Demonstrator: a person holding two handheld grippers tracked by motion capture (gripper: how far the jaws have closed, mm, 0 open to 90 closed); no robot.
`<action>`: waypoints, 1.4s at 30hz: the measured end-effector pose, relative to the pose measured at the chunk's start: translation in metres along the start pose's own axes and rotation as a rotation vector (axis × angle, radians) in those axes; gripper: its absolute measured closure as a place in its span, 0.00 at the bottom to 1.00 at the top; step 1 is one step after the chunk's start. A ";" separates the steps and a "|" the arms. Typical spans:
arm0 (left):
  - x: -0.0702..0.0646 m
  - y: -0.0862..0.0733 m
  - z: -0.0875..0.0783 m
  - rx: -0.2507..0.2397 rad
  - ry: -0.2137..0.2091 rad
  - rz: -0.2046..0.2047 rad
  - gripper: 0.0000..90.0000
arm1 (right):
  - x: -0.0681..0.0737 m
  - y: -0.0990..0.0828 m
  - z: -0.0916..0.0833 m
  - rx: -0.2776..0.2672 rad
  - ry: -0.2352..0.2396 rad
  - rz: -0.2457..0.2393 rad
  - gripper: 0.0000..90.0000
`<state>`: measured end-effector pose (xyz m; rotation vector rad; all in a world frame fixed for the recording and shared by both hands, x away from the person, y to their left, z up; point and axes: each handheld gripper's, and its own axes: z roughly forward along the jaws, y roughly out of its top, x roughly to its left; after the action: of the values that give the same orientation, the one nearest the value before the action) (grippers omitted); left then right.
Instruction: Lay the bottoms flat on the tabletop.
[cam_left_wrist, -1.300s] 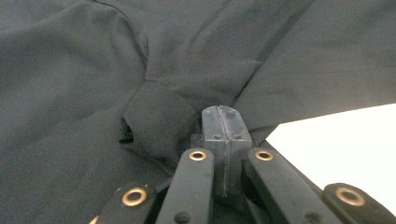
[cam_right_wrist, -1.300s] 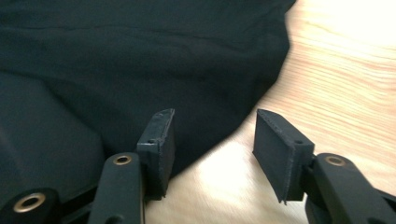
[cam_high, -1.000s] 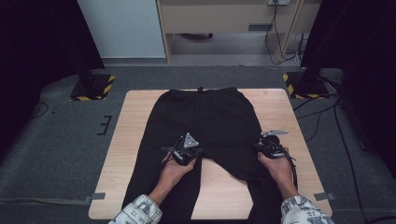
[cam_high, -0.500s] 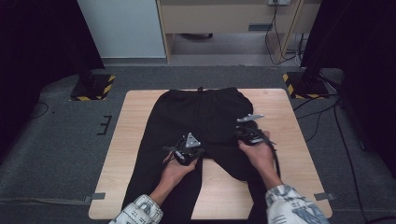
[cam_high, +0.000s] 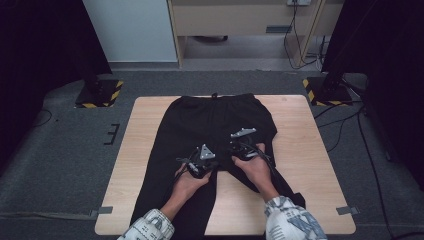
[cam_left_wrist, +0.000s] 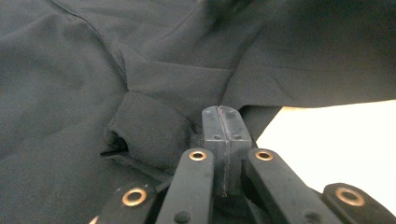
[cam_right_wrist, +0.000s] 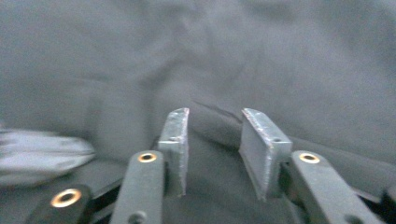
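1. The black trousers (cam_high: 220, 125) lie flat on the wooden counter (cam_high: 300, 150), waistband at the far edge.
2. The left gripper (cam_left_wrist: 223, 140) has its jaws closed, the crotch fabric bunched right at their tips.
3. The right gripper (cam_right_wrist: 215, 140), just beside it, has been opening its jaws; flat cloth lies beneath, nothing pinched.

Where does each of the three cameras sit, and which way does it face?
High view: above the table, facing forward and down; both forearms enter.
Left gripper view: on the left gripper, along shut jaws at the black trousers' crotch.
Right gripper view: on the right gripper, along parted jaws.
Shared: the trousers.
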<state>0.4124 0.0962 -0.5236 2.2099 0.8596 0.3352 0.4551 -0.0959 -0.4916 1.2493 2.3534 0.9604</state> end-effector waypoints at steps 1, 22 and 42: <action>0.000 0.000 0.001 0.002 0.001 0.003 0.99 | -0.001 0.000 -0.008 -0.014 0.006 -0.008 0.65; 0.000 0.000 0.002 0.004 0.006 0.004 0.99 | -0.106 -0.093 -0.073 -0.016 -0.173 0.158 0.99; -0.001 0.000 0.002 0.003 0.003 0.006 0.99 | -0.063 -0.077 -0.032 -0.097 -0.044 0.138 0.78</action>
<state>0.4129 0.0945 -0.5253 2.2156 0.8555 0.3406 0.4268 -0.1917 -0.5229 1.3951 2.1830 1.0645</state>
